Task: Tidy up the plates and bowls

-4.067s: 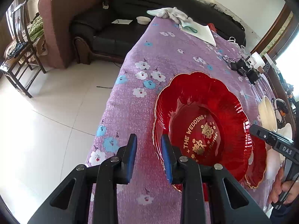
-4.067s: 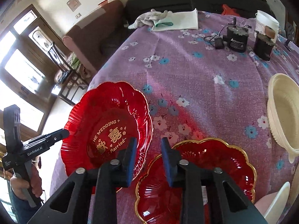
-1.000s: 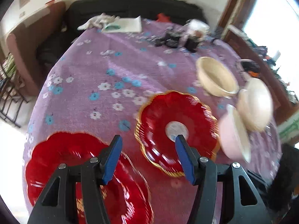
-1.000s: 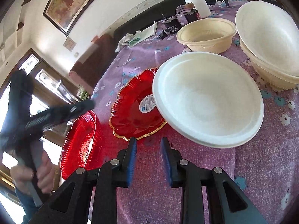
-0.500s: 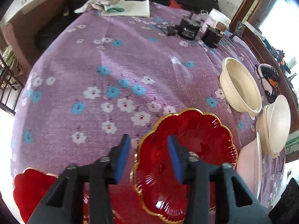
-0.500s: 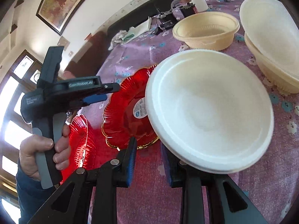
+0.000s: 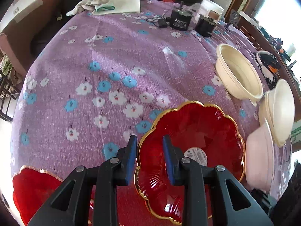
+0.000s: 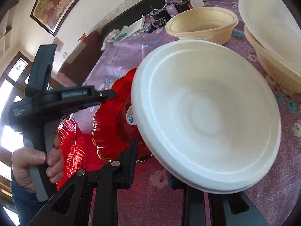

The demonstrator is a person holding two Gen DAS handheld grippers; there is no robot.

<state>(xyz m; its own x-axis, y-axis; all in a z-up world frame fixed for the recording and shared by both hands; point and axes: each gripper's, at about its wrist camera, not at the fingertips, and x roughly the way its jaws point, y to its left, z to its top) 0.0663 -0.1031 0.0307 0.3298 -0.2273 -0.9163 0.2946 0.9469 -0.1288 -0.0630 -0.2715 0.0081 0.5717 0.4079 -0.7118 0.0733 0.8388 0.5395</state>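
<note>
The left gripper (image 7: 148,156) has just been closing its jaws across the gold-rimmed red plate (image 7: 197,131)'s near-left rim, though a gap still shows. The right gripper (image 8: 150,162) is clamped on the white foam bowl (image 8: 207,113). Next, I judge, the left grip must tighten before lifting.

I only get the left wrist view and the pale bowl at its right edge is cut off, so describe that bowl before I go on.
Observer: The white bowl is steeply tilted, its empty hollow facing the right camera.
Operator: Report the right gripper.
Observer: Only one finger of the right gripper shows; the bowl's near rim hides the other, so I cannot tell the grip.
Operator: Check my side from there.
Observer: The left gripper sits at the small red plate's rim; its jaws have just been closing with that rim between them.
</note>
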